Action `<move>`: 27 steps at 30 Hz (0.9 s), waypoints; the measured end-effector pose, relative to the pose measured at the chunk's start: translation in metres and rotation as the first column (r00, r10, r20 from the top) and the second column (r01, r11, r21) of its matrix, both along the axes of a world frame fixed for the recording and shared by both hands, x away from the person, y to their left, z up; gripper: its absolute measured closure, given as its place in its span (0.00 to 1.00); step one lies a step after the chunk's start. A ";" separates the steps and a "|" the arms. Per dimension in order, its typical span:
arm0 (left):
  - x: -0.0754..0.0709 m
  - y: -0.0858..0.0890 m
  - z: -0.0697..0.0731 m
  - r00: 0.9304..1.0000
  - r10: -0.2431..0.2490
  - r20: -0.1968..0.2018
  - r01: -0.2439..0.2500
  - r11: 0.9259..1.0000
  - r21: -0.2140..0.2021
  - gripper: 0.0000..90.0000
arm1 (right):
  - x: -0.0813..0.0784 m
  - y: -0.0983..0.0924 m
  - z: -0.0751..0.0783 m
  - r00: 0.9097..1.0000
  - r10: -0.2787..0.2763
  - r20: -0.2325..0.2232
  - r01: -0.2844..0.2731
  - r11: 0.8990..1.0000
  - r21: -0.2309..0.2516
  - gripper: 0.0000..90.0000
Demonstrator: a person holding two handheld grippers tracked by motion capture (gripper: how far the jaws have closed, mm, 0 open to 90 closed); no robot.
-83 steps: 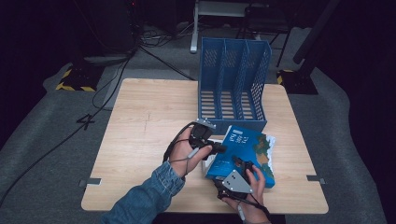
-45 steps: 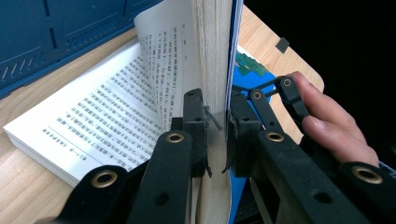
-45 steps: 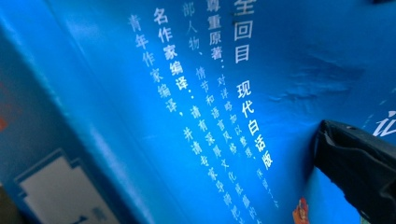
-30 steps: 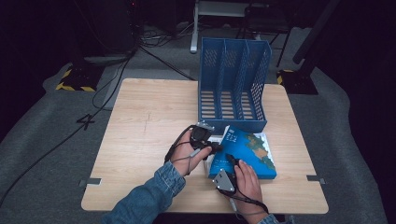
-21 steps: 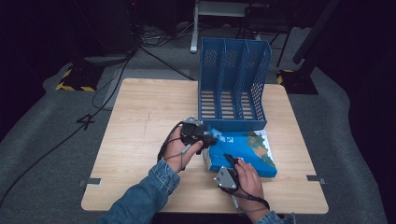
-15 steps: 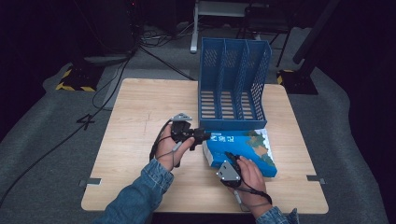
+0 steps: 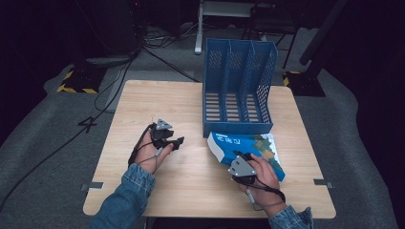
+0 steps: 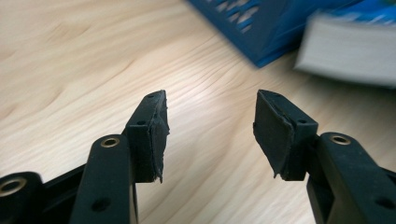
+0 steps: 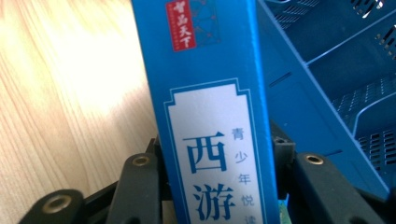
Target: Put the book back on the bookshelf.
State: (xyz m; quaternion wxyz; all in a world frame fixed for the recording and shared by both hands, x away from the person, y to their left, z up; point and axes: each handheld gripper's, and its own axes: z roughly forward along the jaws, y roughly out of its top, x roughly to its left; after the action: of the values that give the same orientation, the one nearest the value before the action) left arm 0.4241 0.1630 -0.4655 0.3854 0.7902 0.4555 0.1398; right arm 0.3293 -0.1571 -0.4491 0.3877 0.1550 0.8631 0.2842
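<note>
A thick blue book (image 7: 250, 145) lies in front of the blue file rack (image 7: 239, 81), its white page edge facing left. My right gripper (image 7: 240, 158) is shut on the book's near end; its jaws have just been closing. In the right gripper view the book's spine (image 9: 210, 107), printed with Chinese characters, fills the gap of the right gripper (image 9: 217, 156), with the rack (image 9: 336, 65) behind it. My left gripper (image 7: 177, 141) rests well left of the book, open. Its jaws have just been opening, and the left gripper (image 8: 210, 100) has only bare wood between its pads; the book (image 8: 345, 53) is farther off.
The wooden table (image 7: 157, 100) has bare room on its left half and along the front edge. The rack has three upright slots and stands at the back right. Cables and a yellow-black marked base (image 7: 76, 81) lie on the dark floor behind.
The left gripper let go of the book's left edge, opened and moved left across the table. The right gripper closed on the book's near end and rose a little.
</note>
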 end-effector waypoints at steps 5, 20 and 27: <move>0.002 0.027 -0.018 0.997 0.072 -0.024 -0.070 0.995 0.074 0.50 | 0.004 -0.010 0.014 1.000 0.014 -0.028 -0.012 0.998 0.058 0.67; -0.004 0.066 -0.035 0.992 0.127 0.009 -0.127 0.981 0.147 0.35 | 0.004 -0.037 0.060 0.991 0.025 -0.130 0.014 0.957 0.289 0.68; -0.003 0.078 -0.039 0.995 0.103 0.012 -0.104 0.988 0.117 0.27 | 0.007 -0.050 0.080 0.988 0.018 -0.155 0.041 0.929 0.367 0.68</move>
State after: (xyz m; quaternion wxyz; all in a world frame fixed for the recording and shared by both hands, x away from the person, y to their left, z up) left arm 0.4209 0.2406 -0.5042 0.3317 0.7864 0.4858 0.1886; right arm 0.3359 -0.2071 -0.3694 0.2849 0.2519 0.8209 0.4259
